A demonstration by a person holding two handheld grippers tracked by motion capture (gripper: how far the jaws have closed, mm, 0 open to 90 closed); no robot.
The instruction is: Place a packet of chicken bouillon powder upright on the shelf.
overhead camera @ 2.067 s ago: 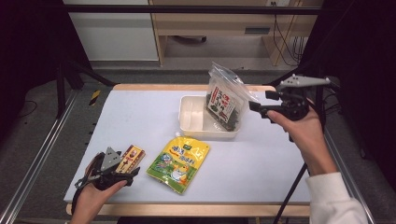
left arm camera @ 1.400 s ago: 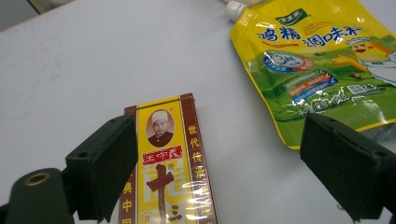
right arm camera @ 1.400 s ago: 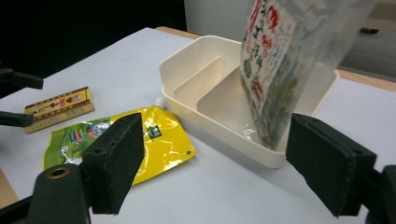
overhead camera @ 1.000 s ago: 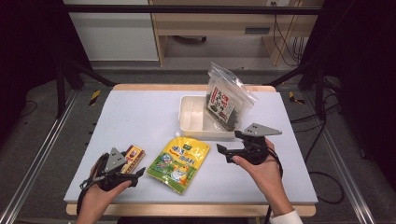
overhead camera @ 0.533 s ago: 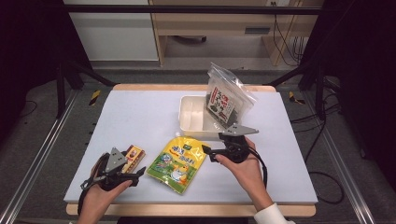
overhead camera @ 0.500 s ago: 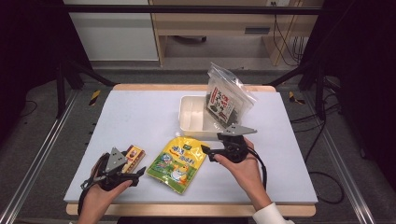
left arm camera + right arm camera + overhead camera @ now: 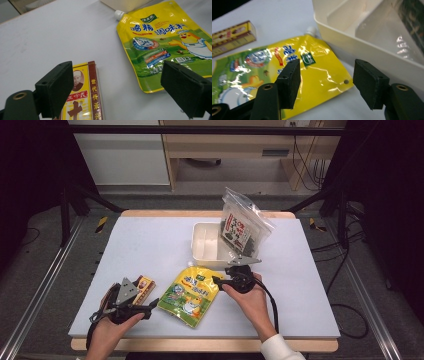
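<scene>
The shiny yellow pouch lies flat on the pale surface, its little white cap pointing at the cream plastic tray. The right tool sits over the pouch's top corner; its black jaws have just been closing, with the corner between them, not pinched yet. The left tool rests released beside a small cardboard box. A crinkly clear bag stands in the tray.

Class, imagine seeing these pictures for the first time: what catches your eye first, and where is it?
The bright yellow-green spouted pouch lies flat at the table's near middle, the right gripper at its top corner, jaws apart. Behind it a seaweed packet stands tilted in the cream tray.
</scene>
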